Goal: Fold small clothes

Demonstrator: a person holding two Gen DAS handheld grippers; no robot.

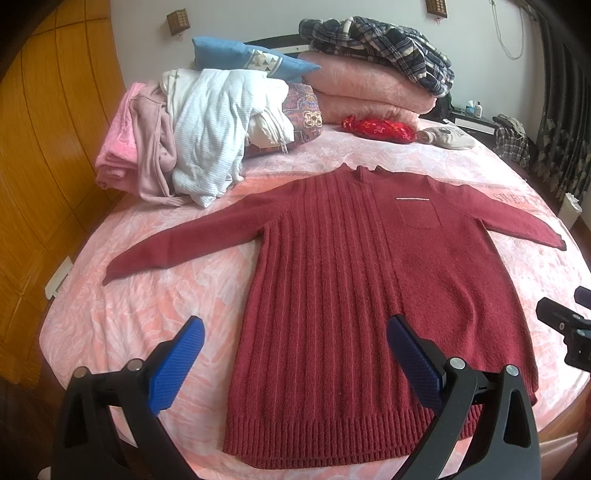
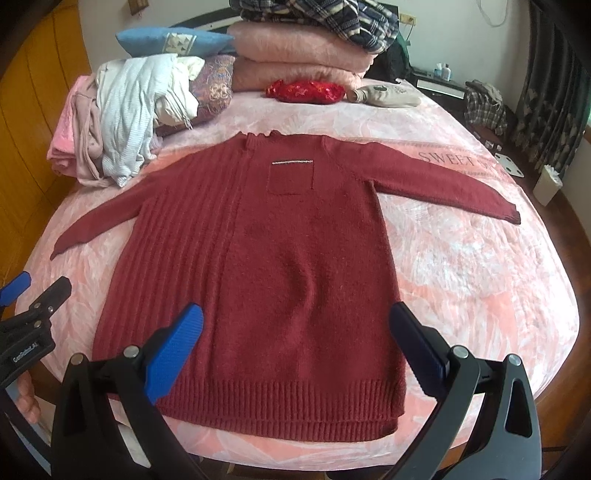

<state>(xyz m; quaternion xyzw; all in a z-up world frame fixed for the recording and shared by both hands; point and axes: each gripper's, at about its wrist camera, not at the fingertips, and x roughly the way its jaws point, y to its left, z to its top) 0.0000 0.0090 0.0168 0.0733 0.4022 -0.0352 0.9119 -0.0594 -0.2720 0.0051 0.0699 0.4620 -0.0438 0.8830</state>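
My red sweater lies flat on the bed (sleeves spread out). I hold my left gripper and right gripper wide apart, gripping nothing.

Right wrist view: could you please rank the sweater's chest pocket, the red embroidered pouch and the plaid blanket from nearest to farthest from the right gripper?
From the right gripper:
1. Chest pocket, on the sweater's upper part, straight ahead.
2. Red embroidered pouch, on the bedspread beyond the collar.
3. Plaid blanket, on top of the folded pink stack at the back.
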